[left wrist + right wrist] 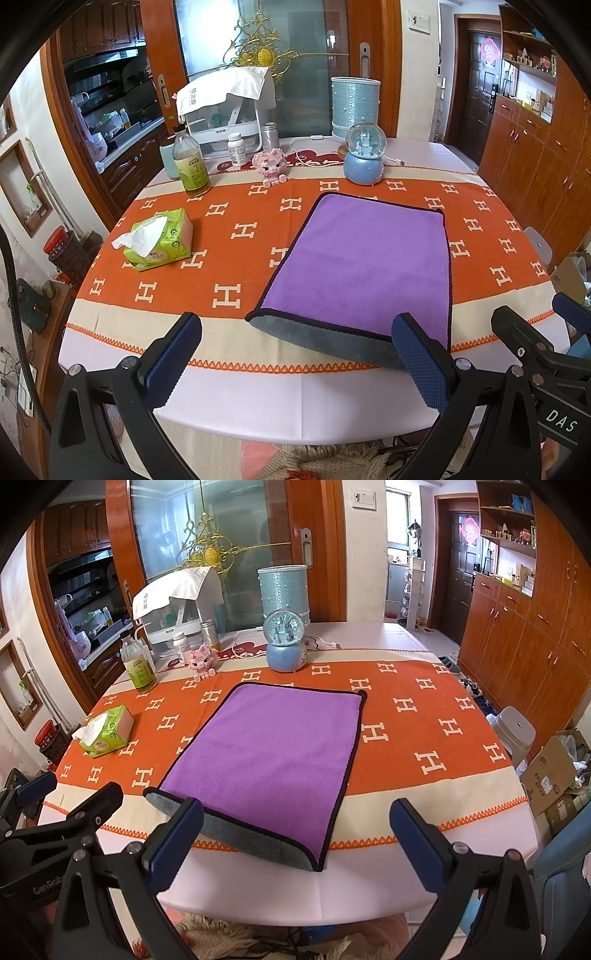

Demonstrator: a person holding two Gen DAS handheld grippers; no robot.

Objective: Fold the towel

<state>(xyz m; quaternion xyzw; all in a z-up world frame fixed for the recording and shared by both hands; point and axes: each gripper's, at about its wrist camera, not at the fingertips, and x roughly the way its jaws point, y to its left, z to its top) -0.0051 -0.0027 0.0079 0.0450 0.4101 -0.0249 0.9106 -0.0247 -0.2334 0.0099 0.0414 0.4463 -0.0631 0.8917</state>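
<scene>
A purple towel [362,258] with black trim lies on the orange H-pattern tablecloth; its near edge is turned over and shows a grey underside [325,339]. It also shows in the right wrist view [269,753]. My left gripper [295,362] is open and empty, near the table's front edge, in front of the towel's near left corner. My right gripper [295,845] is open and empty, its fingers on either side of the towel's near right corner [317,864]. The right gripper's body shows at the right of the left wrist view [535,354].
A green tissue pack [162,240] lies left of the towel. A bottle [190,162], a pink toy [271,168], a blue snow globe [365,155], a blue cylinder [354,107] and a covered white rack [229,110] stand at the back. A grey stool [513,731] stands at right.
</scene>
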